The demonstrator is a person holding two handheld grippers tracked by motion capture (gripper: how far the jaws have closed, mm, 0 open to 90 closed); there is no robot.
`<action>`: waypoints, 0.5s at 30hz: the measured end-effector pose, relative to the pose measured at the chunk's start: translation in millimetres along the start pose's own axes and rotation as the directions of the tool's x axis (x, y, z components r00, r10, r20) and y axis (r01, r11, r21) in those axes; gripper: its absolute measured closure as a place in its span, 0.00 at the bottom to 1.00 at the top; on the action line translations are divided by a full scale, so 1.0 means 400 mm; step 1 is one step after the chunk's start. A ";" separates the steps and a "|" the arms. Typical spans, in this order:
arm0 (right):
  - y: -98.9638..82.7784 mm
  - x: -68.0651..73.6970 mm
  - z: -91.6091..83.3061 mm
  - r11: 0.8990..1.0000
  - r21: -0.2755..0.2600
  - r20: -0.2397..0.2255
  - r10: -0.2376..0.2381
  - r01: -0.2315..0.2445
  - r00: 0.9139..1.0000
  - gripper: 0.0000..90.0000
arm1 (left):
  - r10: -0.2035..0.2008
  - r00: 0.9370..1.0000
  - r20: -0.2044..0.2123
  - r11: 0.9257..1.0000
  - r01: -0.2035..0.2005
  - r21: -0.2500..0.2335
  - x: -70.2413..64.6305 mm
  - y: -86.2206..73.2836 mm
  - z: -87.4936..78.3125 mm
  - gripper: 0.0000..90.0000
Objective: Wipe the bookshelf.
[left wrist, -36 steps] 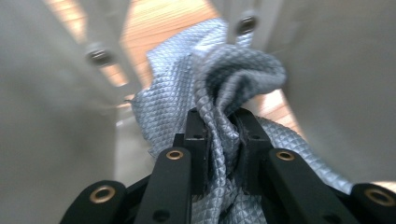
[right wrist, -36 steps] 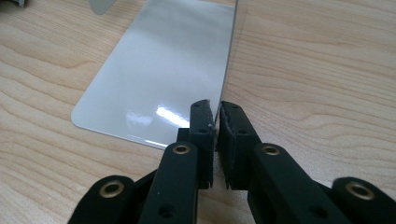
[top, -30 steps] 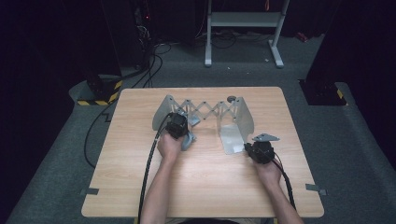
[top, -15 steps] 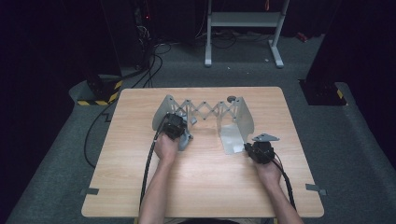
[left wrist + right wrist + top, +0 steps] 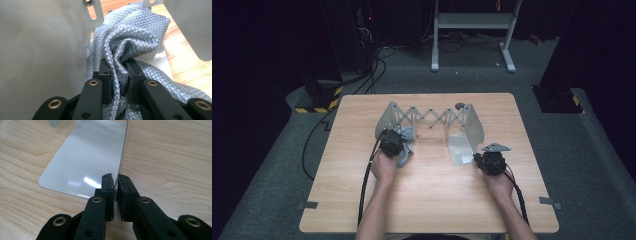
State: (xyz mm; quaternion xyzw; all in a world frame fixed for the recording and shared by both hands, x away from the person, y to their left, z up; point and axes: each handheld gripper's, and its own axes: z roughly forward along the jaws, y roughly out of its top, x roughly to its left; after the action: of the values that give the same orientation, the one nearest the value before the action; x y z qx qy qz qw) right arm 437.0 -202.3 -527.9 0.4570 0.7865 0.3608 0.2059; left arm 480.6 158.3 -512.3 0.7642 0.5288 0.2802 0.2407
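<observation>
The left gripper (image 5: pixel 117 72) was clamped on a bunched grey cloth (image 5: pixel 130 37), right by the left plate (image 5: pixel 387 120) of the metal rack (image 5: pixel 432 120). The cloth ran straight ahead from the fingers, between the rack's two plates. The right gripper (image 5: pixel 116 182) seemed to pinch the edge of the right plate (image 5: pixel 87 162), holding the rack.

cloth (image 5: pixel 130 40) inside rack's (image 5: pixel 432 120) left end, on table (image 5: pixel 437 200).
</observation>
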 end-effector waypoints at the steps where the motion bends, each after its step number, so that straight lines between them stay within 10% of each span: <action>1: 0.000 0.000 0.000 1.000 0.000 0.000 0.000 0.000 1.000 0.94 | 0.002 1.000 -0.001 1.000 -0.002 0.000 0.001 -0.002 -0.002 0.86; 15: 0.000 0.001 0.000 1.000 0.000 0.001 -0.003 0.003 1.000 0.94 | 0.006 1.000 -0.014 1.000 -0.006 -0.018 0.013 -0.053 -0.038 0.87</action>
State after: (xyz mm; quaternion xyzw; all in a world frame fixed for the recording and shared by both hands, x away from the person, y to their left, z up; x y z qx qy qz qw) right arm 436.8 -202.1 -527.8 0.4562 0.7870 0.3601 0.2070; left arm 457.4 171.4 -514.4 0.7616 0.5256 0.2910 0.2429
